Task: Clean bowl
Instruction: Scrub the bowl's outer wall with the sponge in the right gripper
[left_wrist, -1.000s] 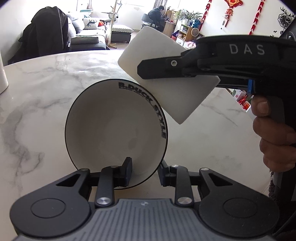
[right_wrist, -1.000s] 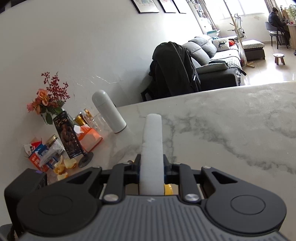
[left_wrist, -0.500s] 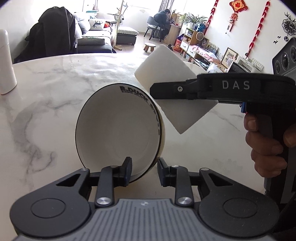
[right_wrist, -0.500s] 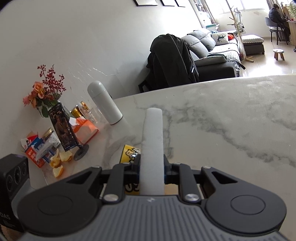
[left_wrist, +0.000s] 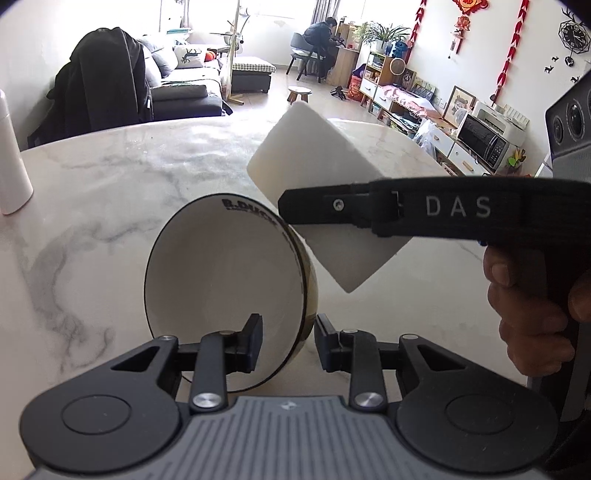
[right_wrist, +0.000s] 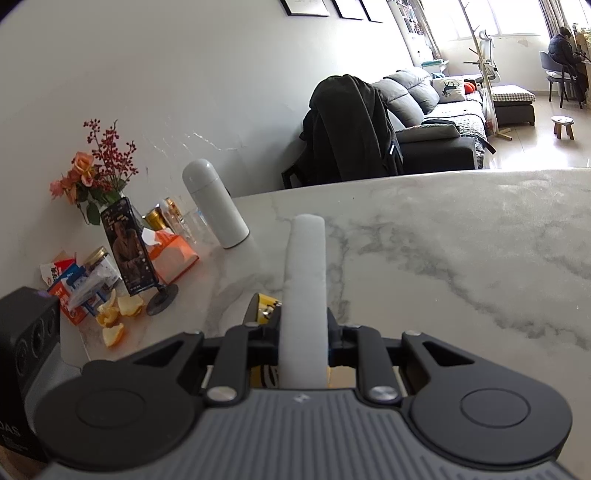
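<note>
The left gripper (left_wrist: 288, 341), narrowly open, pinched the rim of the white round ceramic bowl with a black edge (left_wrist: 225, 280) in the lower centre of the left wrist view, tilted on its side above the grey-veined marble table (left_wrist: 110, 192). The right gripper (right_wrist: 303, 332) was closed tightly on the white rectangular foam sponge (left_wrist: 321, 192), just right of the bowl's rim. To wipe well, the sponge's flat face probably should enter the bowl's open side while the bowl was kept steady.
</note>
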